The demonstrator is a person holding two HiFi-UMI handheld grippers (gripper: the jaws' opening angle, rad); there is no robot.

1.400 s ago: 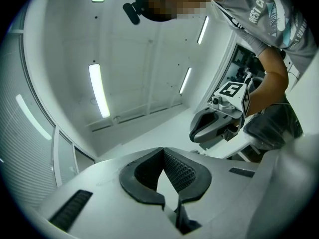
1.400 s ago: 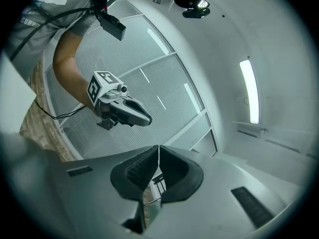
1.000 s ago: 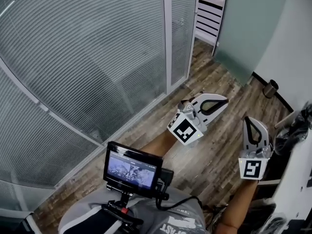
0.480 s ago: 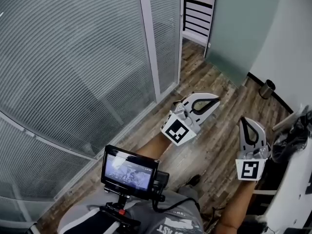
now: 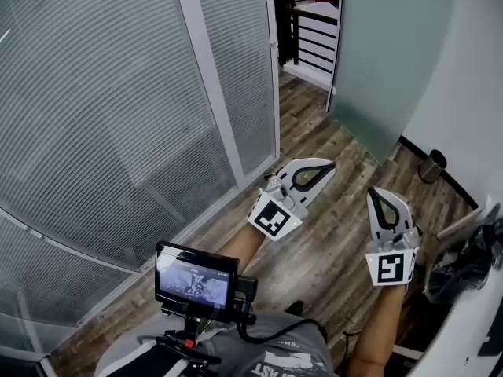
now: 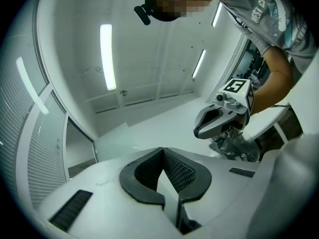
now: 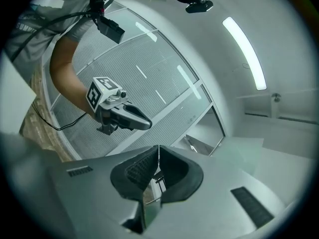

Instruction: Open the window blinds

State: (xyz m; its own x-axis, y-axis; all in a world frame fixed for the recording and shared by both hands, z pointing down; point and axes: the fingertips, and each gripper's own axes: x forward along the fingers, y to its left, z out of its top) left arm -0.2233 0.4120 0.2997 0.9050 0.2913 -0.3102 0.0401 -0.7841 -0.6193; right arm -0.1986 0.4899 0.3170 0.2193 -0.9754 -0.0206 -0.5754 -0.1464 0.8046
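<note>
Closed horizontal window blinds (image 5: 102, 108) hang behind a glass wall that fills the left of the head view. They also show in the right gripper view (image 7: 144, 78) and at the left edge of the left gripper view (image 6: 27, 163). My left gripper (image 5: 324, 166) is held over the wooden floor, to the right of the blinds and apart from them, jaws shut and empty. My right gripper (image 5: 380, 194) hangs beside it, also shut with nothing in it. Each gripper sees the other: the right gripper (image 6: 199, 129) and the left gripper (image 7: 147, 124).
A white frame post (image 5: 208, 93) divides the glass panels. Ahead stands a frosted green glass panel (image 5: 377, 53) beside a doorway (image 5: 306, 30). A small metal bin (image 5: 432, 165) sits by the right wall. A black bag (image 5: 471, 258) lies at the right. A monitor (image 5: 196, 280) sits at my chest.
I have walked forward along the glass wall: the frame post and blinds slid left in the picture and the doorway came closer. Both grippers travelled along, still shut.
</note>
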